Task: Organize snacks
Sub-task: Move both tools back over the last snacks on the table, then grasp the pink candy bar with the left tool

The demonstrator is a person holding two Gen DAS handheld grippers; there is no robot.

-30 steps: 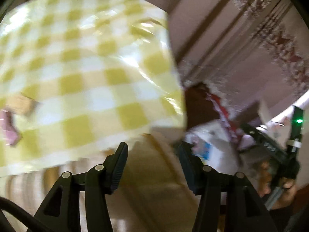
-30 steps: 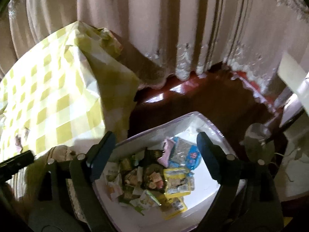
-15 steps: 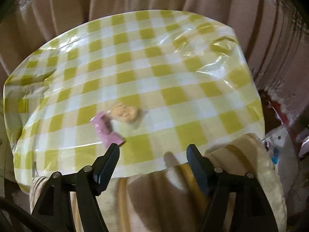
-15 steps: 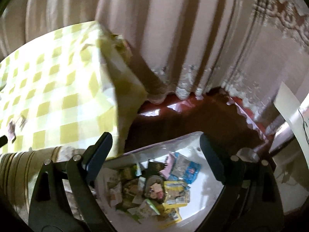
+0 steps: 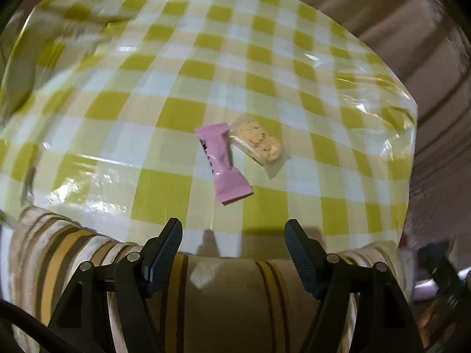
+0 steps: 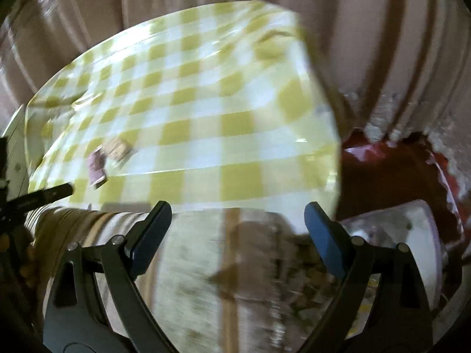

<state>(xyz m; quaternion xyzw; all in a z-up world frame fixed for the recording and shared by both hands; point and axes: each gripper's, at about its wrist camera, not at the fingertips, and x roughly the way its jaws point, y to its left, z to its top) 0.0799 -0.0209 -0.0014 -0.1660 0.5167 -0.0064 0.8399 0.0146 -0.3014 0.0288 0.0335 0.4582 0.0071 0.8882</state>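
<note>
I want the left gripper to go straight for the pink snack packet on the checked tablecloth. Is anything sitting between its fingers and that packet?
Nothing visible does. The left gripper is open and empty, and only bare checked tablecloth lies between it and the pink packet. The clear-wrapped biscuit lies beside the packet, on its far side.

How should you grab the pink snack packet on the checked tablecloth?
Grip the pink snack packet across its narrow middle, coming straight down from above. It lies flat and long, slanting toward the near edge; the clear-wrapped cookie crowds its upper right side, so pinch lower down.
</note>
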